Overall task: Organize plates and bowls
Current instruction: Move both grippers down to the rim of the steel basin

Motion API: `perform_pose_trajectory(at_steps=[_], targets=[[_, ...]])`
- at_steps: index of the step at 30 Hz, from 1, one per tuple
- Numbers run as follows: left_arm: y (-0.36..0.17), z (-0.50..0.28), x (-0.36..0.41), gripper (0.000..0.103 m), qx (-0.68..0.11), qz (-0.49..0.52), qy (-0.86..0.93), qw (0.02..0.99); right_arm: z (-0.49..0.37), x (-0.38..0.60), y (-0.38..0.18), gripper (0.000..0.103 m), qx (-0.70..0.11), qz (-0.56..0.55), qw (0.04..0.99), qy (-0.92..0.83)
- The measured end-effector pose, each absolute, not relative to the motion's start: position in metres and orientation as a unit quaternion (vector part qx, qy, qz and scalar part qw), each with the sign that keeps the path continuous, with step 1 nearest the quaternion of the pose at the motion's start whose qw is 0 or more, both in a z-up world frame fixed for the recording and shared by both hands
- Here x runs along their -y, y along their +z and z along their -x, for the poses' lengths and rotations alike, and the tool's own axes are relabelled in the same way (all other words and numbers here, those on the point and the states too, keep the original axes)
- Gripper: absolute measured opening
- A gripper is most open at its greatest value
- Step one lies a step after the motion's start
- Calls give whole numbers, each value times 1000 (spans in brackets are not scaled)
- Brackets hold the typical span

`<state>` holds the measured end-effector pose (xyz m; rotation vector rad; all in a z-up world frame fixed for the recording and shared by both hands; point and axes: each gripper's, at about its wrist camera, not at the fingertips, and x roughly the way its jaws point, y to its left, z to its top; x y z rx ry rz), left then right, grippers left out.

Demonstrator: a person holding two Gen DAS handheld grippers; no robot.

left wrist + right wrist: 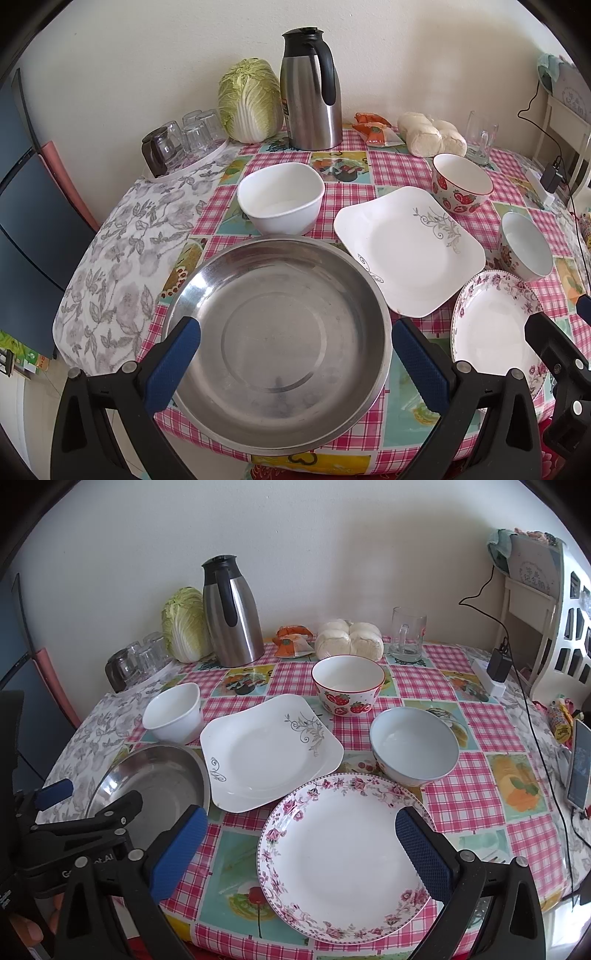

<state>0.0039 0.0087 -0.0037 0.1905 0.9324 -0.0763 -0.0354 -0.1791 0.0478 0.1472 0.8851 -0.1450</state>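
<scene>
My left gripper (295,332) is open above the steel bowl (277,343) at the table's front left, its fingers to either side, and holds nothing. My right gripper (301,819) is open over the round plate with pink flowers (343,856), empty. Behind lie a square white plate (269,753), a plain white bowl (173,712), a strawberry bowl (347,686) and a pale blue bowl (413,746). In the left wrist view these are the square plate (406,251), white bowl (280,197), strawberry bowl (461,184), blue bowl (524,247) and flowered plate (495,332).
A steel thermos jug (231,613), a cabbage (184,626), steamed buns (349,638), a snack packet (293,642) and a glass mug (408,635) stand along the back wall. Upturned glasses (184,138) sit back left. A phone (578,764), charger and cable lie at the right edge.
</scene>
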Motion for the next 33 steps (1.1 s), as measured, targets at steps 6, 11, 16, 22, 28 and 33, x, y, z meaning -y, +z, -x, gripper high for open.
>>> perform_pose_trajectory(at_steps=[6,11,16,22,28,33], targets=[[-2,-4,-12,103,-448,-89,-36,889,33,176,47,103,-430,-68,898,-67],[-2,-4,-13,103,-447,-85,-33,890,32,174,45,103,-432,-67,897,-66],[-4,-5,-18,103,-449,-77,-30,890,29,171,43,103,-434,-68,896,-62],[-5,-5,-25,103,-451,-67,-22,890,26,162,41,103,-437,-60,895,-59],[-5,-3,-29,103,-448,-66,-16,892,21,151,37,103,-443,-52,893,-55],[-4,-5,-38,103,-451,-51,-13,891,17,147,32,103,-450,-56,890,-48]])
